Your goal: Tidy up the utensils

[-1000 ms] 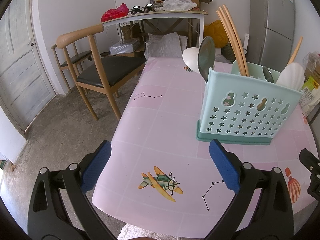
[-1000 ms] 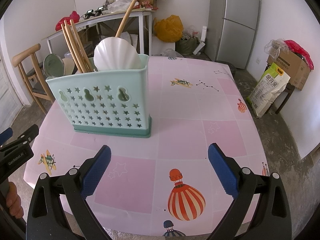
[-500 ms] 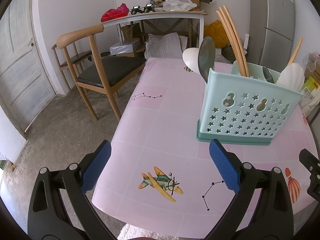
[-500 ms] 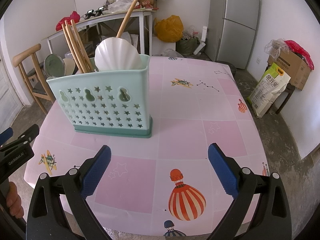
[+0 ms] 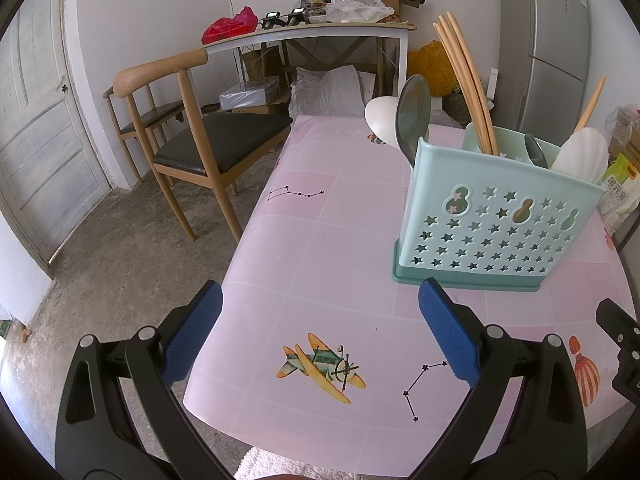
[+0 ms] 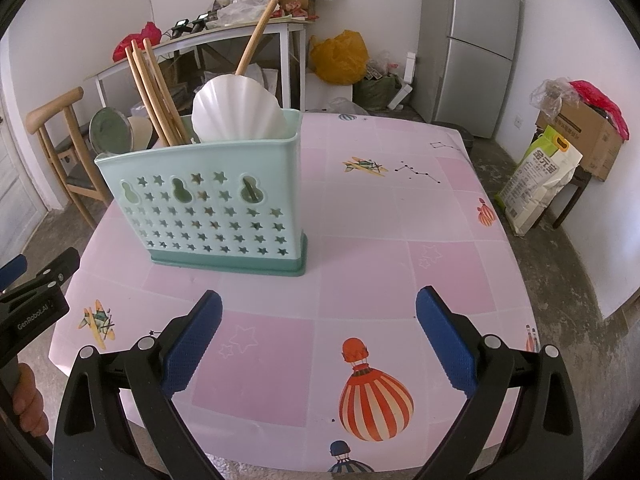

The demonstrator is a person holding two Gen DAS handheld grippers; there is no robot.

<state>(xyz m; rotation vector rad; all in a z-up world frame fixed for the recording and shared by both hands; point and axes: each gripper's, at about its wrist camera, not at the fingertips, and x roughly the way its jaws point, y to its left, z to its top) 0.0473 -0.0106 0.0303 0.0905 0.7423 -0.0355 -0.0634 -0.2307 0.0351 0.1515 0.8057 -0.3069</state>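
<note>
A mint-green utensil holder (image 5: 496, 224) (image 6: 212, 200) with star cut-outs stands upright on the pink table (image 5: 320, 248) (image 6: 400, 216). Wooden chopsticks (image 5: 468, 80) (image 6: 154, 92), a white shell-shaped scoop (image 6: 236, 110) (image 5: 582, 156) with a wooden handle, and grey and white spoons (image 5: 412, 114) (image 6: 110, 132) stand in it. My left gripper (image 5: 320, 336) hangs open over the table's near edge, left of and in front of the holder. My right gripper (image 6: 318, 332) is open too, in front of the holder, nothing between its fingers.
A wooden chair (image 5: 200, 140) stands left of the table. A cluttered side table (image 5: 312, 32), a grey fridge (image 6: 484, 40), a rice bag (image 6: 536, 184) and a cardboard box (image 6: 588, 136) line the room. A hand (image 6: 24, 404) holds the left gripper's handle.
</note>
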